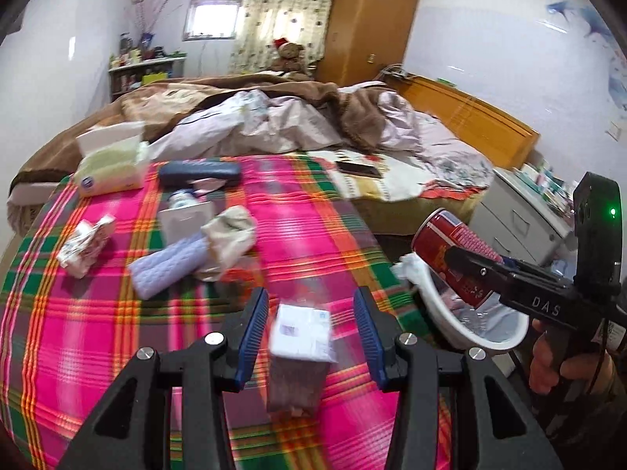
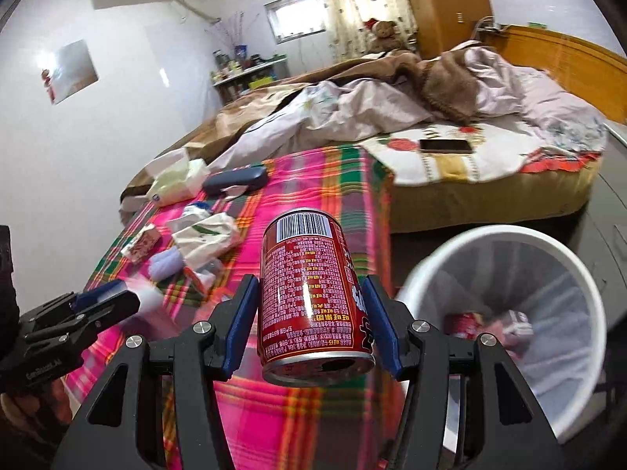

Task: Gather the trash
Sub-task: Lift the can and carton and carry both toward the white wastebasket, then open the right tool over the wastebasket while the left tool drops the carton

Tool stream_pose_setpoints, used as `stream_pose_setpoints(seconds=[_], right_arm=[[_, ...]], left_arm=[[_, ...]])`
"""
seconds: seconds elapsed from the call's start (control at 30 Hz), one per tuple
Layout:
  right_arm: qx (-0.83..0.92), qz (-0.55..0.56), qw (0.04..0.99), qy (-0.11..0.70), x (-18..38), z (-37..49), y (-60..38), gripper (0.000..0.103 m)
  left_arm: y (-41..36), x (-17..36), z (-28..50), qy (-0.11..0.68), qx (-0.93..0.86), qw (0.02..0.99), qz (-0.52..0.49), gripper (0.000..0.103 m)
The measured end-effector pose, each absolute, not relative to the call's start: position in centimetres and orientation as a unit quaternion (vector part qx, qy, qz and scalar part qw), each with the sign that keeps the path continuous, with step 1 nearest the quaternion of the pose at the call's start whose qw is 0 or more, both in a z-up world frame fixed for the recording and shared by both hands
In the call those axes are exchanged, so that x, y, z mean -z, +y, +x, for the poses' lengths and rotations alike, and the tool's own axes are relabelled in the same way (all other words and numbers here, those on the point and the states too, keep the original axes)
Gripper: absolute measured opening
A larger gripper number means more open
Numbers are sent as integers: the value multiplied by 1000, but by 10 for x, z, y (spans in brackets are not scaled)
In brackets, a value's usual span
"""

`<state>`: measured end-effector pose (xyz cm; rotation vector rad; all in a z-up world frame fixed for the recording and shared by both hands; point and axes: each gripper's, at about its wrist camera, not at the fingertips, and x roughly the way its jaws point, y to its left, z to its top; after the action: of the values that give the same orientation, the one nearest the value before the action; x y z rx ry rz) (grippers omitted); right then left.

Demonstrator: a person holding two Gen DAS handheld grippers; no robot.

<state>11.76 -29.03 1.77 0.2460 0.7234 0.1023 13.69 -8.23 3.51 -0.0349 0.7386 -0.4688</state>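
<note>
Two grippers, right gripper (image 2: 311, 313) fingers clamped on red can (image 2: 313, 293) beside white bin (image 2: 580, 274), left gripper (image 1: 311, 337) fingers spread around blurred packet (image 1: 301, 333) over plaid worktop (image 1: 117, 333).

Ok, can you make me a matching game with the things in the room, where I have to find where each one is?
Things:
1. red drink can
2. black phone
3. brown teddy bear
4. clear plastic packet

Places:
A. on the flowered sheet
B. between the right gripper's fingers
C. far end of the bed, by the curtain
D. between the left gripper's open fingers, on the pink plaid blanket

Pairs: 1-B, 2-A, 3-C, 4-D
</note>
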Motion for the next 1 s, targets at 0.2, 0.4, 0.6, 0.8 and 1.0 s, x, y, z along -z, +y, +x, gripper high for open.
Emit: stream_pose_setpoints(seconds=[0.2, 0.4, 0.6, 0.8, 1.0], right_arm=[[-30, 136, 927, 348, -15, 108, -307, 56], [-36, 139, 928, 343, -11, 102, -304, 56], [-34, 148, 931, 333, -13, 87, -309, 56], [-27, 143, 933, 330, -15, 79, -311, 56], [-19, 139, 933, 331, -14, 76, -314, 56]], left_arm=[[-97, -30, 134, 360, 234, 903, -9, 47], [-86, -15, 123, 369, 232, 900, -21, 65], [-105, 3, 123, 404, 268, 874, -22, 76], [-141, 24, 120, 434, 277, 857, 21, 80], [-153, 35, 119, 447, 265, 854, 33, 80]])
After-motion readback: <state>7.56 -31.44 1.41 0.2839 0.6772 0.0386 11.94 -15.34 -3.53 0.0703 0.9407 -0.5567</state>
